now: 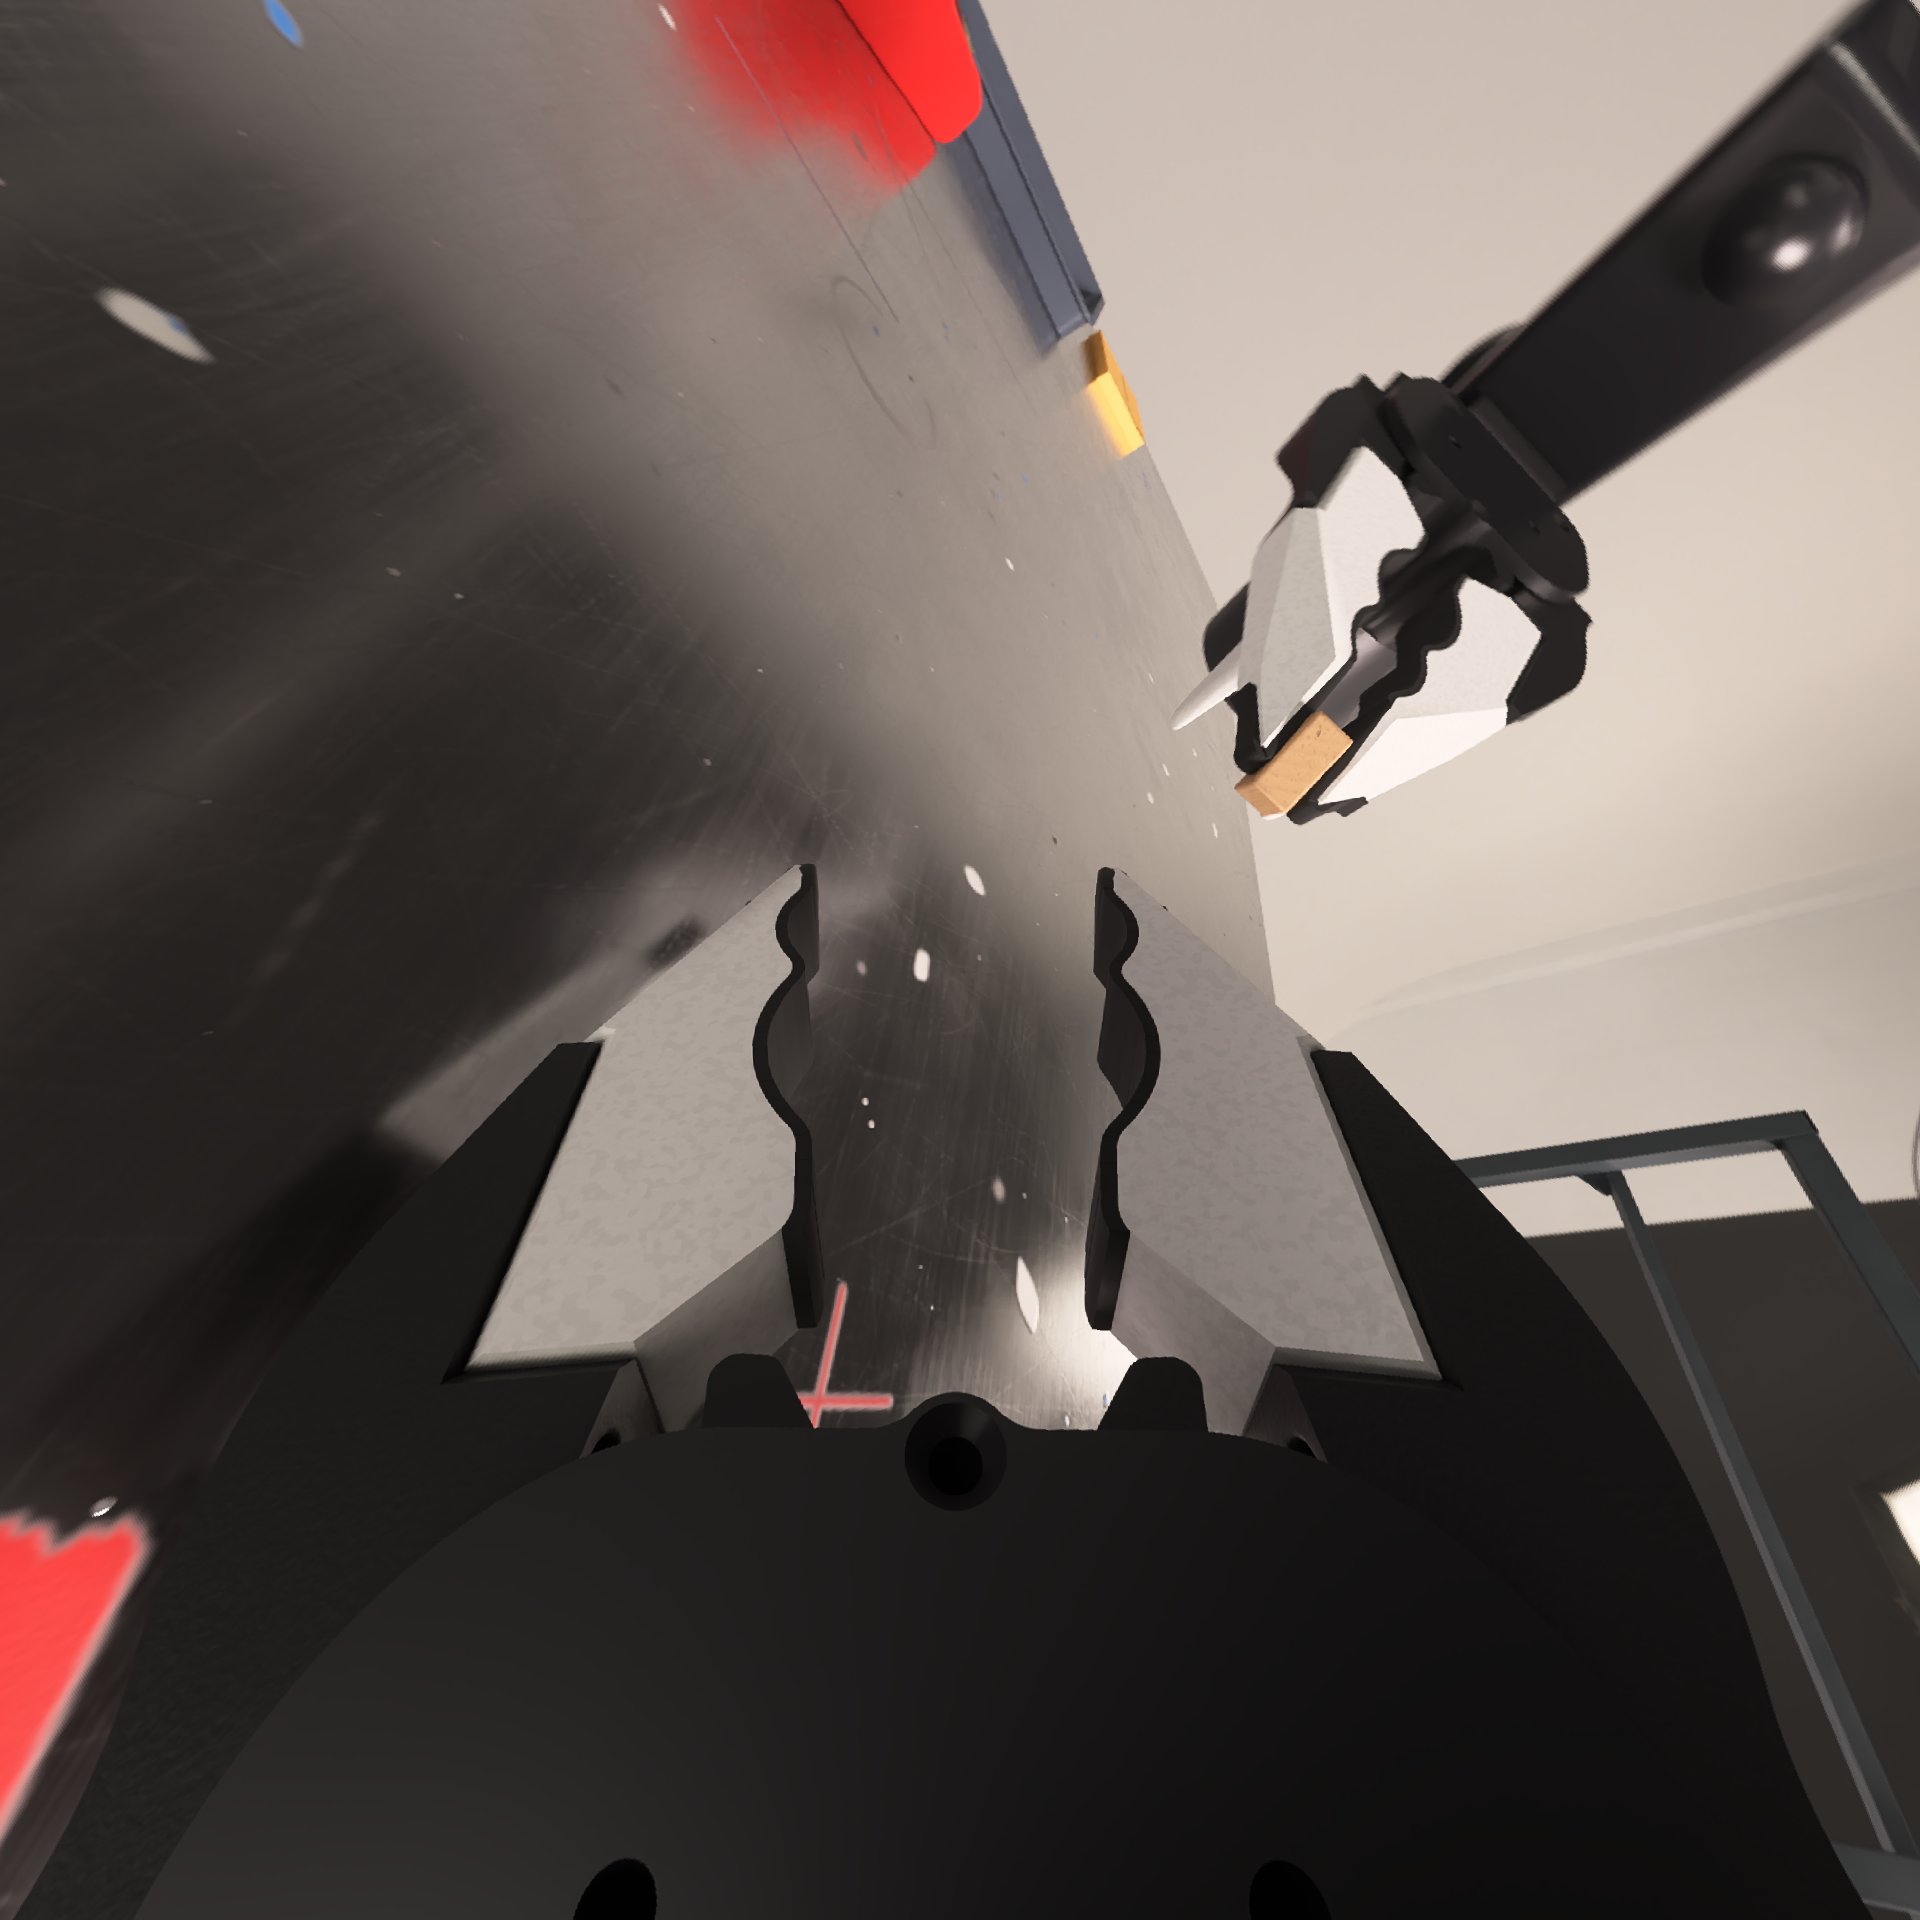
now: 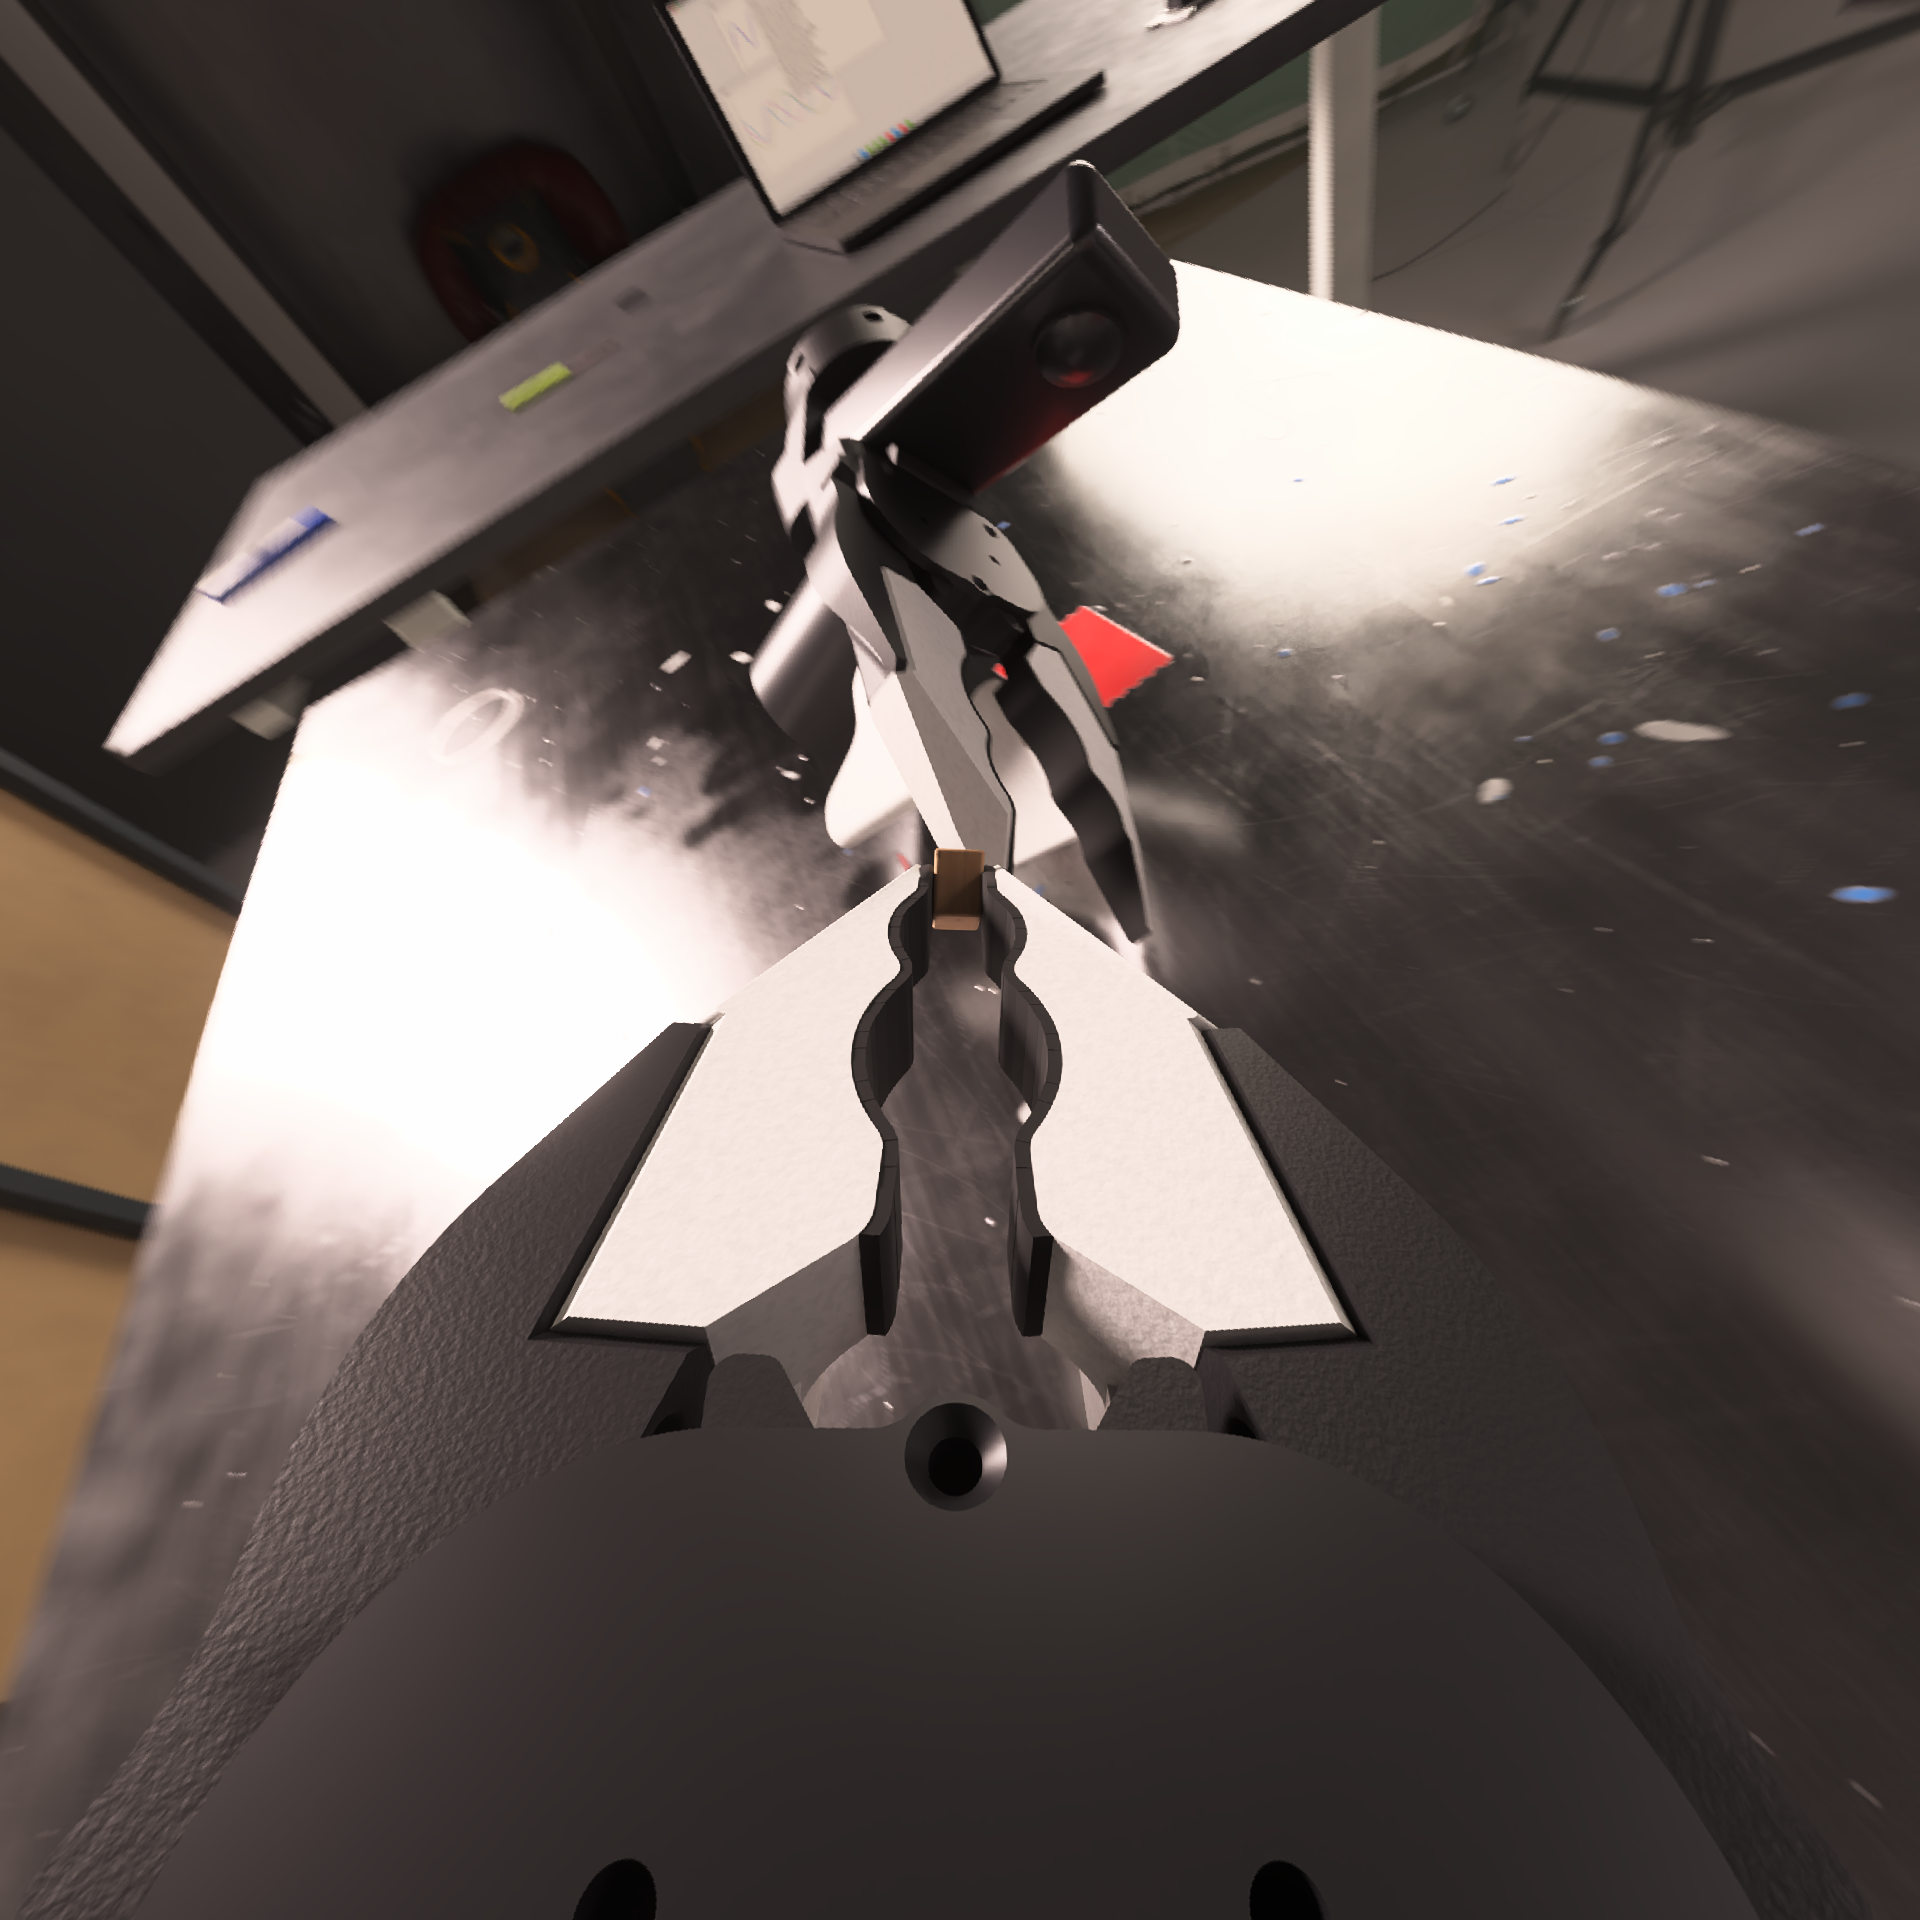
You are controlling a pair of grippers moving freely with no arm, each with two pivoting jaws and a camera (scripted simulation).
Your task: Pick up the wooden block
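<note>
My right gripper [image 2: 958, 883] is shut on the small wooden block [image 2: 956, 891], pinched between its fingertips. In the left wrist view the right gripper [image 1: 1301, 777] hangs to the right, holding the block [image 1: 1286, 767] clear of the dark metal table [image 1: 520, 623]. My left gripper [image 1: 956, 883] is open and empty, low over the table, to the left of the block. In the right wrist view the left gripper [image 2: 1060, 883] shows just beyond the block, its jaws apart.
A red flat object [image 1: 831, 83], a grey bar [image 1: 1029, 197] and a small orange-brown block [image 1: 1112, 405] lie along the table's far edge. Another red patch [image 1: 52, 1631] is near left. A second table with a laptop [image 2: 831, 94] stands beyond.
</note>
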